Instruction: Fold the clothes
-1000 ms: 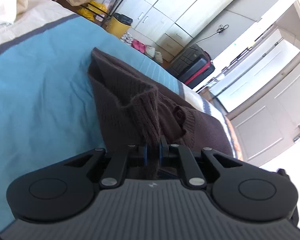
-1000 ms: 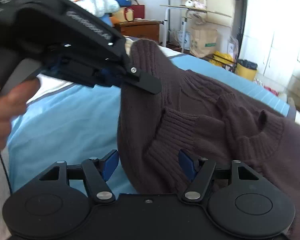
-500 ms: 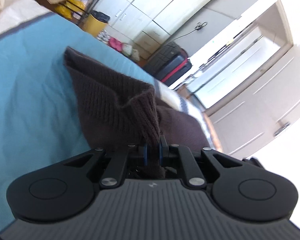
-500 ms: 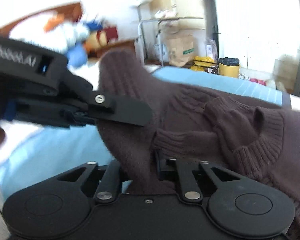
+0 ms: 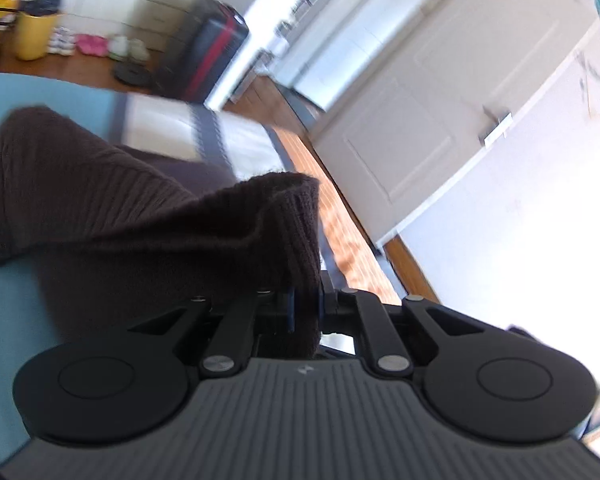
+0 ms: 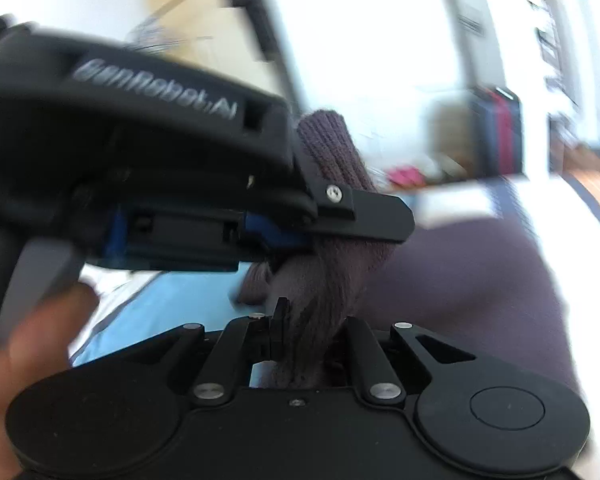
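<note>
A dark brown knitted sweater point(image 5: 112, 208) lies on the blue bedspread point(image 5: 4, 320), its near part lifted off the bed. My left gripper point(image 5: 306, 308) is shut on a ribbed edge of it, which folds over the fingers. In the right wrist view my right gripper point(image 6: 306, 338) is shut on a bunch of the same sweater point(image 6: 460, 280). The left gripper point(image 6: 356, 220) shows there too, just above and left, clamping the knit, with a person's hand point(image 6: 24, 344) on its handle. Both views are motion-blurred.
Beyond the bed's foot are a wooden floor point(image 5: 340, 236), white cabinets and doors point(image 5: 432, 92), a dark suitcase with a red stripe point(image 5: 208, 56), a yellow bin point(image 5: 36, 32) and several shoes along the wall.
My right gripper's jaws closed on the sweater. Both grippers swung toward the foot of the bed and rolled, lifting the knit with them; the views turned from the bedspread to the doors.
</note>
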Tool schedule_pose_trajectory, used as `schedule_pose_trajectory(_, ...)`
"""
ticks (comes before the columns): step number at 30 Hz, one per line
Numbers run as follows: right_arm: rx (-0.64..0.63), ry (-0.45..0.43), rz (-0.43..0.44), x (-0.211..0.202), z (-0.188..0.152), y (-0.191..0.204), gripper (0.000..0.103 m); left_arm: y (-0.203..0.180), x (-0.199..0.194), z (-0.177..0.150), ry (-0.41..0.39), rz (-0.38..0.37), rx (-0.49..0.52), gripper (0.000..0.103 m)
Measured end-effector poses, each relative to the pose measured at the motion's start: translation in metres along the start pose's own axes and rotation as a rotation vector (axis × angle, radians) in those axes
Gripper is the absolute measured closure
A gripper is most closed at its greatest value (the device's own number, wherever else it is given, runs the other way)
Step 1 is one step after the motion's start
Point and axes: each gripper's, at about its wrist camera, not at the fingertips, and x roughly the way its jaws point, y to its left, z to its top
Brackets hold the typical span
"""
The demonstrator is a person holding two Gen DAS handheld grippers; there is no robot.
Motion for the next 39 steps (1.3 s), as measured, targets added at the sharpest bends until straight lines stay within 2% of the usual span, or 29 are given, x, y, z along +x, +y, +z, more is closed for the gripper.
schedule_pose_trajectory(4,0.208,0.065,-0.089,-0.009,0.001,-0.059,0.094,-0.016,0.016,-0.018,0.001,0.063,0.095,0.092)
schedule_pose_trajectory(9,0.305,0.089,-0.083,0.002,-0.002,-0.080,0.094,-0.016,-0.015,-0.042,-0.146,0.172,0.198,0.085)
schedule_pose_trajectory(12,0.324,0.101,-0.073,0.003,-0.004,-0.083,0.094,0.006,-0.039,-0.055,-0.208,0.252,0.187,0.084)
schedule_pose_trajectory(14,0.336,0.109,-0.067,0.004,-0.006,-0.084,0.094,0.029,-0.049,-0.063,-0.198,0.305,0.167,0.081)
schedule_pose_trajectory(17,0.385,0.119,-0.059,-0.001,-0.008,-0.092,0.094,0.066,-0.043,-0.085,-0.149,0.393,0.103,0.081)
schedule_pose_trajectory(18,0.392,0.122,-0.070,-0.006,-0.008,-0.093,0.094,0.075,-0.037,-0.091,-0.136,0.385,0.073,0.082)
schedule_pose_trajectory(19,0.348,0.134,-0.112,-0.008,-0.008,-0.088,0.089,0.084,-0.031,-0.097,-0.123,0.370,0.042,0.082)
schedule_pose_trajectory(22,0.124,0.160,-0.327,-0.009,-0.004,-0.069,0.072,0.091,-0.020,-0.098,-0.111,0.380,0.038,0.082)
schedule_pose_trajectory(23,0.089,0.155,-0.367,-0.010,-0.003,-0.068,0.070,0.088,-0.019,-0.099,-0.106,0.384,0.044,0.082)
schedule_pose_trajectory(27,0.179,0.139,-0.300,-0.024,0.004,-0.088,0.070,0.083,-0.019,-0.100,-0.081,0.386,0.057,0.082)
schedule_pose_trajectory(29,0.088,0.156,-0.344,-0.027,0.019,-0.083,0.070,0.083,-0.013,-0.088,-0.074,0.369,0.028,0.081)
schedule_pose_trajectory(32,-0.209,0.127,-0.417,-0.032,0.038,-0.060,0.068,0.091,-0.014,-0.087,-0.068,0.337,-0.005,0.081)
schedule_pose_trajectory(34,-0.260,0.127,-0.340,-0.030,0.047,-0.063,0.054,0.087,-0.009,-0.088,-0.055,0.329,-0.018,0.081)
schedule_pose_trajectory(37,-0.250,0.098,-0.216,-0.022,0.055,-0.076,0.053,0.090,-0.004,-0.086,-0.042,0.317,-0.043,0.081)
schedule_pose_trajectory(39,-0.257,0.064,-0.208,-0.015,0.050,-0.079,0.053,0.090,-0.004,-0.086,-0.035,0.315,-0.038,0.080)
